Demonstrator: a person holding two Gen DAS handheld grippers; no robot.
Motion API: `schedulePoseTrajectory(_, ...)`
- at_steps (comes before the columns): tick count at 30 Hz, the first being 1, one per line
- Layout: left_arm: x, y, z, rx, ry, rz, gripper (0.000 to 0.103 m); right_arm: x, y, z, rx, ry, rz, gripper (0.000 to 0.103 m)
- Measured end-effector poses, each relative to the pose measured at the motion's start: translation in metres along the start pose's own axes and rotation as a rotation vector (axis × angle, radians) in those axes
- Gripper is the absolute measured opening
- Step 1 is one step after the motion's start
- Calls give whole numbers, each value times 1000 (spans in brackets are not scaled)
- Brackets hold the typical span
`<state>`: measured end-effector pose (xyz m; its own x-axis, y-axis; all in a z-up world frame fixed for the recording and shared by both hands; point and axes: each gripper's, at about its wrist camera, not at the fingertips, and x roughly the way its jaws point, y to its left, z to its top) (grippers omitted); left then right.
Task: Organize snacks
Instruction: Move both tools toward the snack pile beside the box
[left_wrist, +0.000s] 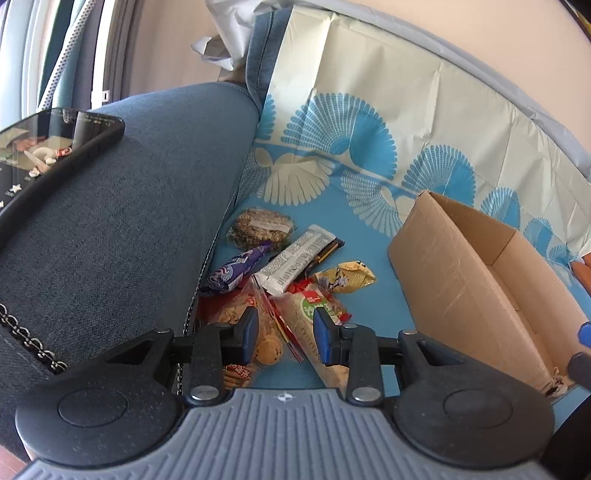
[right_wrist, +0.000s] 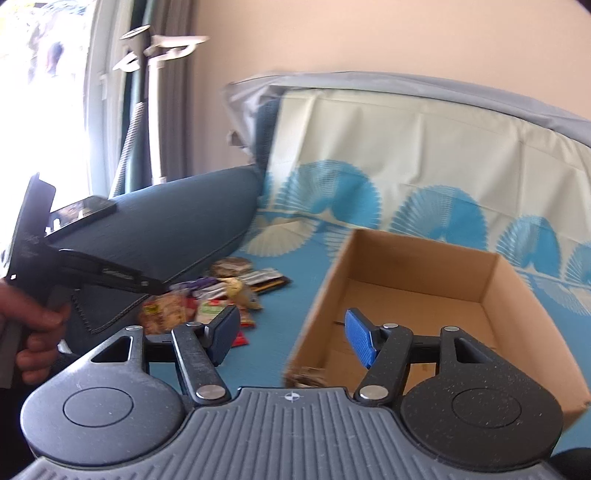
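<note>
A pile of snacks lies on the blue patterned cloth: a purple wrapper (left_wrist: 236, 271), a white bar (left_wrist: 293, 260), a yellow packet (left_wrist: 345, 277), a seed cake (left_wrist: 260, 229), a bag of cookies (left_wrist: 258, 332) and a green-and-red bag (left_wrist: 317, 306). My left gripper (left_wrist: 284, 334) is open just above the cookie and green-red bags, holding nothing. An open cardboard box (right_wrist: 417, 295) stands to the right and looks empty. My right gripper (right_wrist: 291, 338) is open and empty, over the box's near left corner. The pile (right_wrist: 207, 302) lies left of it.
A blue sofa armrest (left_wrist: 129, 221) rises left of the pile, with a phone (left_wrist: 55, 147) lying on top. The left gripper's handle and the hand on it (right_wrist: 37, 314) show in the right wrist view. The sofa back (right_wrist: 424, 140) is covered by the cloth.
</note>
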<state>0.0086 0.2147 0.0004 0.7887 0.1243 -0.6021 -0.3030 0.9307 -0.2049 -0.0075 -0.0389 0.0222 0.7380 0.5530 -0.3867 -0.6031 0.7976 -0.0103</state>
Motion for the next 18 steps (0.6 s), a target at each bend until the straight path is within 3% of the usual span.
schedulePoseTrajectory(10, 4, 5, 0, -24, 13, 1, 37, 95, 59, -3, -14, 98, 84, 62)
schedulePoseTrajectory(14, 4, 4, 0, -23, 12, 1, 37, 136, 72, -17, -37, 166, 68, 76)
schedulePoseTrajectory(18, 5, 3, 1, -16, 16, 5, 37, 163, 75, -28, -34, 227, 68, 79)
